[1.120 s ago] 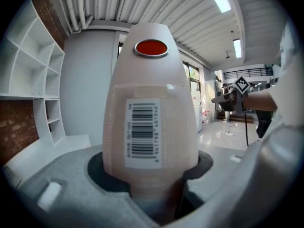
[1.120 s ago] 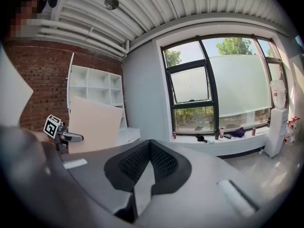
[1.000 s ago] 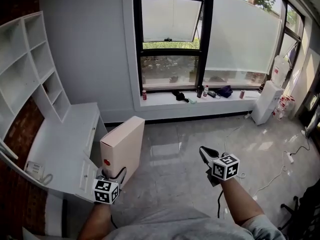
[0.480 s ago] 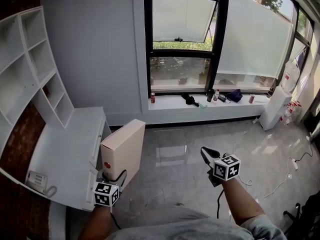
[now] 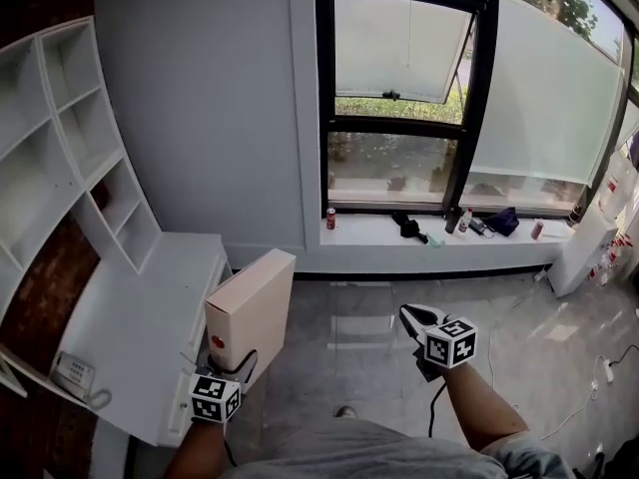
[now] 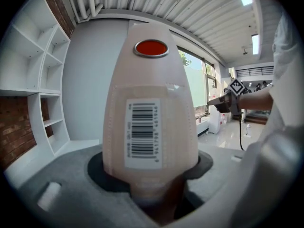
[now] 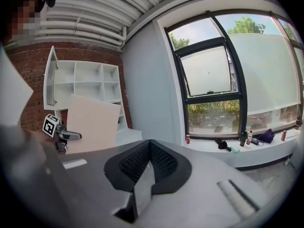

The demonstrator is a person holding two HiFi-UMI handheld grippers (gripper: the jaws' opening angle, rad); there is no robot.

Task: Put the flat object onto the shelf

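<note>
Clamping the lower end of the flat box [image 5: 252, 302] in the left gripper [image 5: 232, 355], with jaws set about half-wide and pressed against its thin body. Standing on edge and leaning slightly, low at the left, just beside the front edge of the white desk [image 5: 140, 297] and well apart from the white shelf [image 5: 70, 138].

Shown by the head view alone: the full length of the box from above, a telephone [image 5: 76, 374] near the desk's near corner, and the shelf rising against the brick wall.

Given only by the left gripper view: the narrow end face of the box [image 6: 151, 127] filling the middle and seated down between the pads, with a barcode label [image 6: 142, 133] on it. Above that, a red round sticker [image 6: 151, 48], no more than a small dot [image 5: 217, 342] from the head. Far off at the right edge, the right gripper [image 6: 222, 102].

Held out over the grey floor in the head view, right gripper [image 5: 410, 315], its state hard to read from there. Settled in the right gripper view: pads [image 7: 161, 163] pressed together, nothing between them. Also caught there and nowhere else: the broad face of the box [image 7: 92, 123] side-on, with the left gripper [image 7: 69, 136] at its lower edge and the shelf [image 7: 90, 77] behind.
</note>
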